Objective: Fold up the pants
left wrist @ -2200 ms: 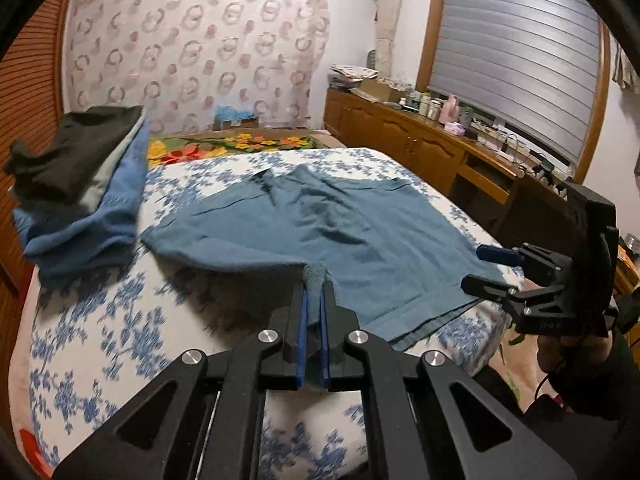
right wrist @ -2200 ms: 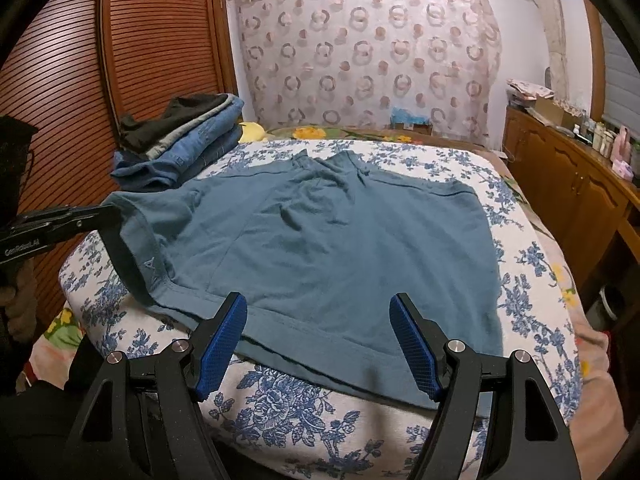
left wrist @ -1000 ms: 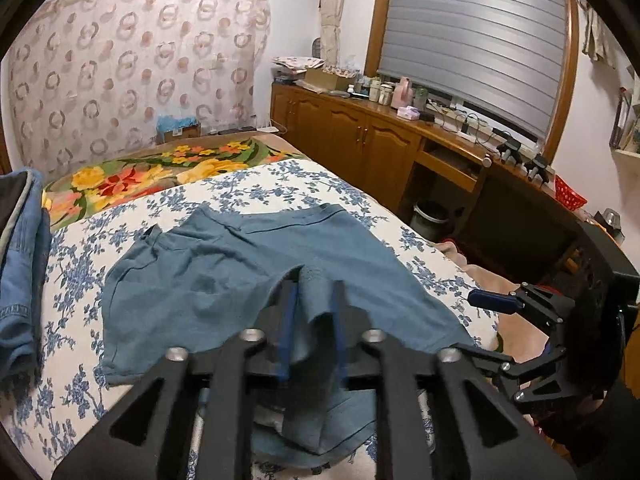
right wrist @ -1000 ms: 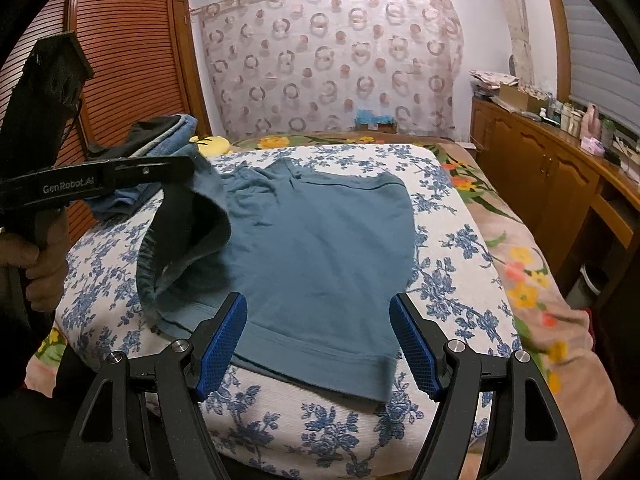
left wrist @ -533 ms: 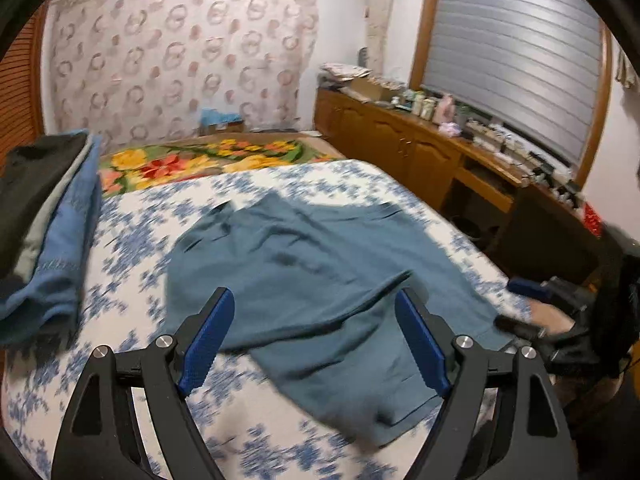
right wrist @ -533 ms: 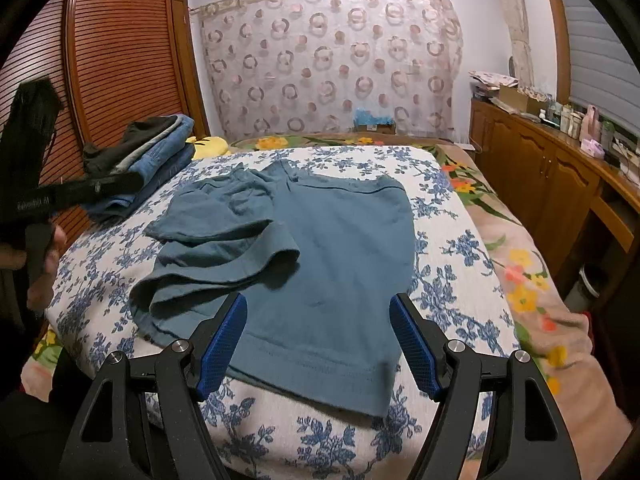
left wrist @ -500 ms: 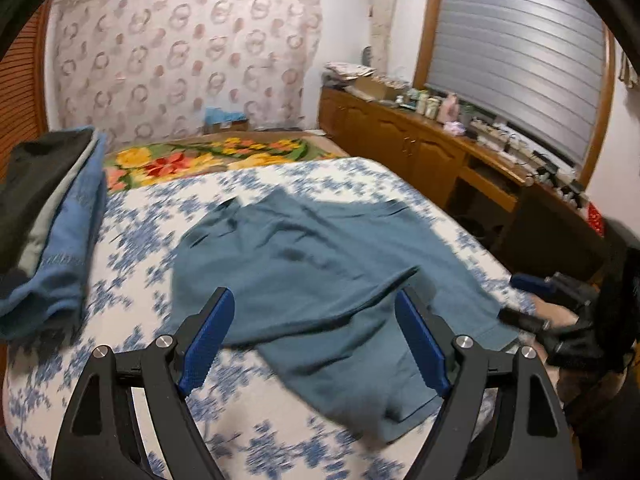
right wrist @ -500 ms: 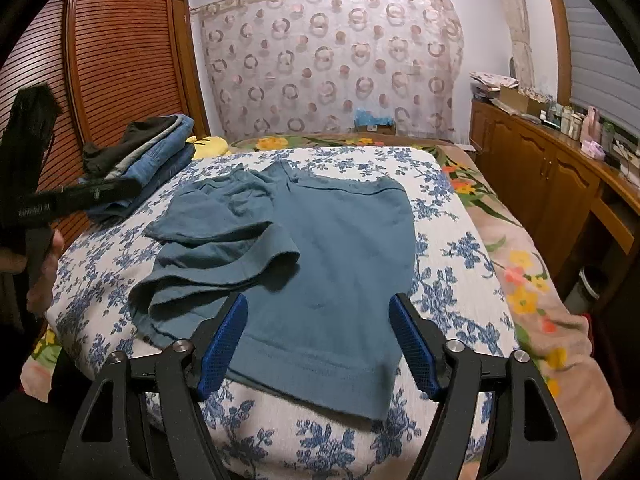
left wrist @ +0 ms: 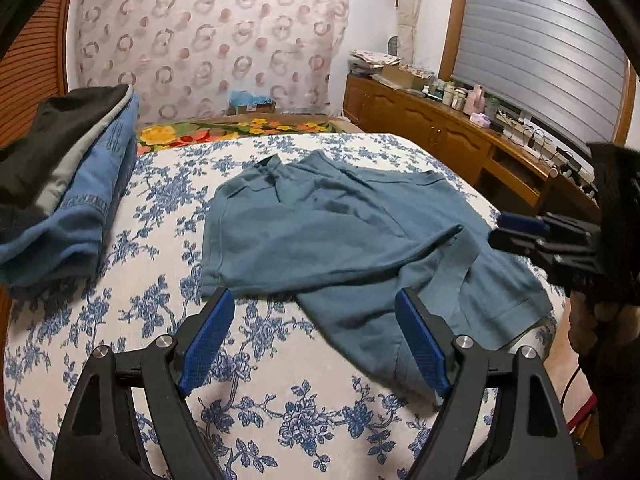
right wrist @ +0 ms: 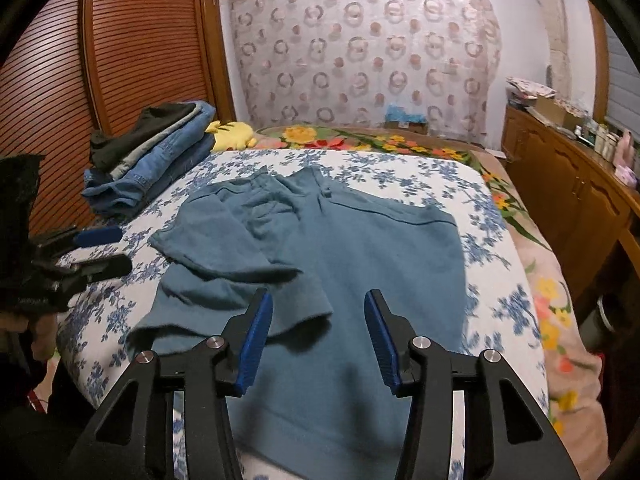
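Left wrist view: left tongs [left wrist: 316, 336] released, empty — teal pants [left wrist: 352, 232] lie half-folded on the floral bed [left wrist: 160, 320], clothes stack [left wrist: 68, 184] beside. Right wrist view: right tongs [right wrist: 318, 338] spread, empty, above the pants [right wrist: 360, 264]; wooden cabinet [right wrist: 576, 184] alongside the bed [right wrist: 500, 280].

Pretty clearly someone's bedroom at home: a bed [right wrist: 492, 216] with a blue floral cover, folded clothes stacked [right wrist: 152, 160] on its far left corner, a louvred wooden wardrobe [right wrist: 120, 60] behind that, and a wooden sideboard [left wrist: 440, 136] cluttered with bottles along the bed's right side.
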Action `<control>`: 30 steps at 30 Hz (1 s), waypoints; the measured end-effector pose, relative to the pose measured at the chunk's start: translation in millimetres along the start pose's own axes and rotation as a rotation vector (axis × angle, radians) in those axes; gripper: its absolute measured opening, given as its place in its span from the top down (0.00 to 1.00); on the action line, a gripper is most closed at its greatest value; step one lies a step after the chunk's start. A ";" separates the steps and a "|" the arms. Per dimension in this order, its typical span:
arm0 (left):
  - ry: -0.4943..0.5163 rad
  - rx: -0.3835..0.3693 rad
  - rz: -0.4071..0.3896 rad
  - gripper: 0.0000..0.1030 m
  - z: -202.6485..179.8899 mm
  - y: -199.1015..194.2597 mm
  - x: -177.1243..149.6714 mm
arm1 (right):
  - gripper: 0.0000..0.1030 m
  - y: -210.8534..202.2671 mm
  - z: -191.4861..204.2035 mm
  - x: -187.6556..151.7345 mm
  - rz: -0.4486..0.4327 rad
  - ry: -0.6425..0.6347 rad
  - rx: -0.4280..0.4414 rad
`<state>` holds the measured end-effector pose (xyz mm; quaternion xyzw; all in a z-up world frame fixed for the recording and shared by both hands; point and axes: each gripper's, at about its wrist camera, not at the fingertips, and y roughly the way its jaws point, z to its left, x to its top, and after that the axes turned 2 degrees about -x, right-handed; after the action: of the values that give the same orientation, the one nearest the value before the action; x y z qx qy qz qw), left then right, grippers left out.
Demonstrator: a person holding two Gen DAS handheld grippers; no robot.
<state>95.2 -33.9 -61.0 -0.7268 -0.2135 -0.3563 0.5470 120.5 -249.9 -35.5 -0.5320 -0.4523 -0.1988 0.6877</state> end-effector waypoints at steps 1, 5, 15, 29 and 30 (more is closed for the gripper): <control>-0.001 0.001 0.003 0.19 0.6 1.0 -1.5 | 0.52 4.8 -0.1 1.7 0.008 -0.005 0.006; -0.009 0.003 0.013 0.19 3.1 3.3 -6.2 | 0.52 20.2 -1.3 7.0 0.042 -0.021 0.019; -0.010 0.003 0.024 0.19 2.1 5.2 -11.9 | 0.53 47.6 -1.7 18.1 0.120 -0.011 0.061; -0.014 0.012 0.027 0.19 2.1 4.8 -17.7 | 0.93 33.4 14.7 20.3 0.087 -0.033 0.163; -0.016 0.011 0.023 0.19 2.1 3.2 -17.7 | 0.93 26.9 18.3 20.6 0.071 -0.039 0.165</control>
<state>86.5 -31.5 -76.7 -0.7289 -0.2115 -0.3429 0.5536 143.9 -219.3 -32.7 -0.4930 -0.4613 -0.1261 0.7268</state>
